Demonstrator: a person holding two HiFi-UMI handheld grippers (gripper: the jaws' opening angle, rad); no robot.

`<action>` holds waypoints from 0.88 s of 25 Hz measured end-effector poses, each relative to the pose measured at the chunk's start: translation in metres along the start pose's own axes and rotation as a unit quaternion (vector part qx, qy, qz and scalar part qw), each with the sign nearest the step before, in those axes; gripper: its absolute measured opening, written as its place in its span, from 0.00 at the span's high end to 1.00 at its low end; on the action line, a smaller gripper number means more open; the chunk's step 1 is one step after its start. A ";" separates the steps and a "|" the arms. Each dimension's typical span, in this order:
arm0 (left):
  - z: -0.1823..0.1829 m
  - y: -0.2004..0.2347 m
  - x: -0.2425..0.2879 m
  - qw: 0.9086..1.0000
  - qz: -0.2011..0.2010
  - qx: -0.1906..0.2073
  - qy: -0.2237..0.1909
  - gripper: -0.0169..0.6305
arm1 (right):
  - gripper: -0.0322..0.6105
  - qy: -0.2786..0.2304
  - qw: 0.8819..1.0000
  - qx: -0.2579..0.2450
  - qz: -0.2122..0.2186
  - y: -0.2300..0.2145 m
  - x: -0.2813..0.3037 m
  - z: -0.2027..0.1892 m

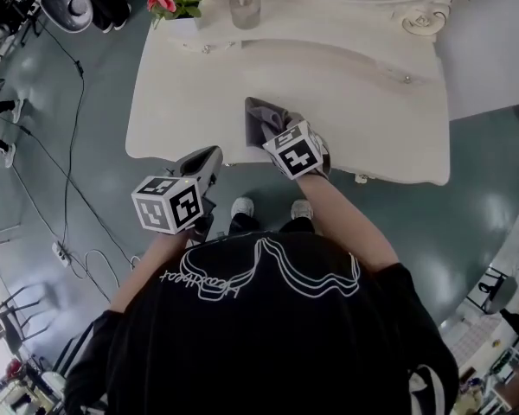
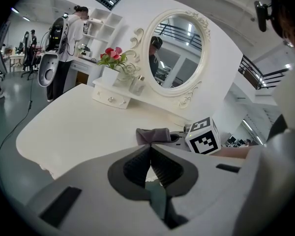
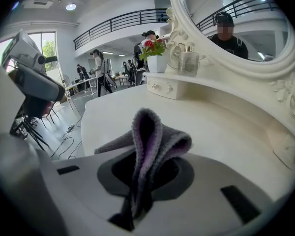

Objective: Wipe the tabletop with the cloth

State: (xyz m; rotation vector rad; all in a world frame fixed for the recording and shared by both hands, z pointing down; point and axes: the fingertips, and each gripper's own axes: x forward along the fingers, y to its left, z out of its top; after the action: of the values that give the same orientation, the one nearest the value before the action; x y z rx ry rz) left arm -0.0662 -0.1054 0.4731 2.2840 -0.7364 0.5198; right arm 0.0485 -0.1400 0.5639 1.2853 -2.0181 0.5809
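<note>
The person stands at the front edge of the white bench (image 1: 190, 93), with a gripper in each hand.

Left gripper (image 1: 211, 155): held at the bench's front edge, to the left of the other gripper. Its own view shows the jaws pressed together with nothing between them (image 2: 150, 151). Its marker cube hangs out past the edge, over the floor.

Right gripper (image 1: 279, 132): positioned over the near middle of the bench. Its jaws are pinching a grey cloth (image 3: 150, 136). The cloth is bunched into an upright fold that sticks out beyond the jaw tips, and a flap trails off to its left. From above, the cloth (image 1: 261, 119) lies against the bench surface just ahead of this gripper, near the front edge. The left gripper's camera shows the same cloth (image 2: 153, 135) as a small grey bundle beside the right gripper's marker cube.

Bench surface: bare from the cloth back to the rear.

Rear of bench: a low raised shelf with small drawer knobs runs along the back. On it stand a pot of pink and red flowers (image 1: 175, 1) at the left end and a clear glass bottle (image 1: 245, 11) just beside it. An oval mirror (image 2: 174, 53) in an ornate white frame rises behind them.

Beyond: a dark cable (image 1: 69, 145) runs across the grey floor to the left of the bench, and other people stand at desks farther off.
</note>
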 end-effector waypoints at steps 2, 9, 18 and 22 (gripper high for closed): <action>-0.001 -0.010 0.006 1.000 -0.001 0.001 0.002 0.97 | 0.87 0.000 1.000 0.003 -0.003 -0.010 -0.008 -0.007; -0.001 -0.052 0.026 1.000 -0.013 0.014 0.004 0.97 | 0.87 0.005 1.000 0.012 -0.008 -0.037 -0.033 -0.033; -0.004 -0.092 0.050 0.999 -0.019 0.026 0.007 0.97 | 0.87 0.005 1.000 0.020 -0.015 -0.070 -0.061 -0.063; -0.003 -0.107 0.061 0.999 -0.019 0.029 0.003 0.97 | 0.87 0.001 1.000 0.021 -0.017 -0.084 -0.074 -0.074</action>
State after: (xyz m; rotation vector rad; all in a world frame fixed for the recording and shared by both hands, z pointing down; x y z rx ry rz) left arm 0.0473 -0.0591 0.4572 2.3438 -0.6823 0.5358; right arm 0.1681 -0.0800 0.5609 1.3396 -1.9882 0.6107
